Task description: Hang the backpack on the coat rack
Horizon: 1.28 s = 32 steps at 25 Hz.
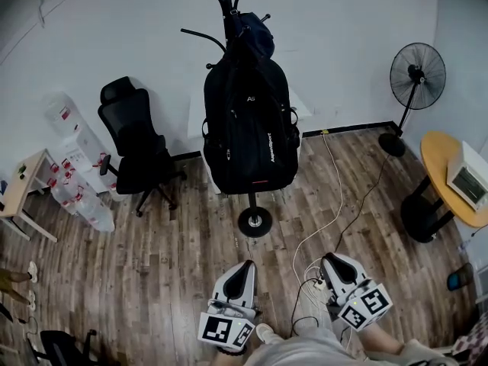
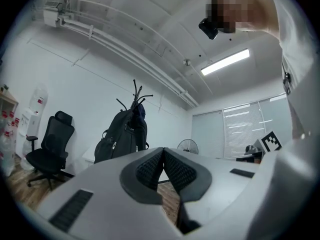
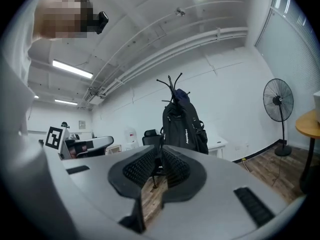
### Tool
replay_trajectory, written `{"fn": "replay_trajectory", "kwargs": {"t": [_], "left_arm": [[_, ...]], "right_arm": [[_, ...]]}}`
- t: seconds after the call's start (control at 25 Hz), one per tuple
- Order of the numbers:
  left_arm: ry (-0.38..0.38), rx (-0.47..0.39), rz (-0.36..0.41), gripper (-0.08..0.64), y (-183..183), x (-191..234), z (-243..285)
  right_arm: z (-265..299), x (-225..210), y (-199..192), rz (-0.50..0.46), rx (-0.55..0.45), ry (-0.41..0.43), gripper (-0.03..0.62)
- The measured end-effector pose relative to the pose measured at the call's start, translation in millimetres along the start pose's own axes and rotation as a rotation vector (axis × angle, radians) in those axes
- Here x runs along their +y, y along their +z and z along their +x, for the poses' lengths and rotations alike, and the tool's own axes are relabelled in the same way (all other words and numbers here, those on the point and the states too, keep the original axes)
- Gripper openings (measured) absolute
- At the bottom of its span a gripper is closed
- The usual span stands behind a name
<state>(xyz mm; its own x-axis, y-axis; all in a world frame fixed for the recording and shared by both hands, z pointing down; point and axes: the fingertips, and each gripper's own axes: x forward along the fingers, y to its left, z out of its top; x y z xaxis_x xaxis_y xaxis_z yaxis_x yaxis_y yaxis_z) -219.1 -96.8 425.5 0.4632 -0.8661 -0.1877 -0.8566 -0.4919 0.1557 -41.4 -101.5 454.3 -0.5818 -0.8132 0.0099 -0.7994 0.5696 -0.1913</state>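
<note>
white wall (image 1: 366, 52), wood floor (image 1: 168, 258), office chair (image 1: 137, 147), fan (image 1: 417, 75)

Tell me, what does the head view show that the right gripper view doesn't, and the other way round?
Only the head view: the round base of the coat rack on the wood floor, and the tangle of cables by the person's feet. Only the right gripper view: the ceiling, with its strip lights and pipes. Both: the black backpack hanging on the coat rack, the standing fan and the black office chair.
</note>
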Motion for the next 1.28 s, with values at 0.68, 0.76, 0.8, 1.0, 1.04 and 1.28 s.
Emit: {"fn": "replay_trajectory", "kwargs": {"t": [0.68,0.76,0.8,1.0,1.04,1.28], "left_arm": [[0.065,0.091,0.063,0.009,-36,-154,-38],[0.085,0.106,0.069,0.009,-40,-166,-49],[0.097,0.11,0.072,0.009,-41,-172,-54],[0.144,0.112,0.075,0.009,-45,-199,-76],[0.152,0.114,0.076,0.009,-46,-205,-80],[0.165,0.131,0.087,0.009,-46,-230,-89]], "right_arm": [[-135,-34,-14,0.078,0.012,0.096,0.05],[-153,-34,-16,0.067,0.004,0.106,0.043],[-163,-34,-16,0.058,-0.004,0.109,0.041],[-198,-30,-16,0.021,-0.013,0.127,0.038],[-205,-31,-14,0.007,-0.023,0.121,0.037],[-235,-35,-15,0.003,-0.043,0.113,0.035]]}}
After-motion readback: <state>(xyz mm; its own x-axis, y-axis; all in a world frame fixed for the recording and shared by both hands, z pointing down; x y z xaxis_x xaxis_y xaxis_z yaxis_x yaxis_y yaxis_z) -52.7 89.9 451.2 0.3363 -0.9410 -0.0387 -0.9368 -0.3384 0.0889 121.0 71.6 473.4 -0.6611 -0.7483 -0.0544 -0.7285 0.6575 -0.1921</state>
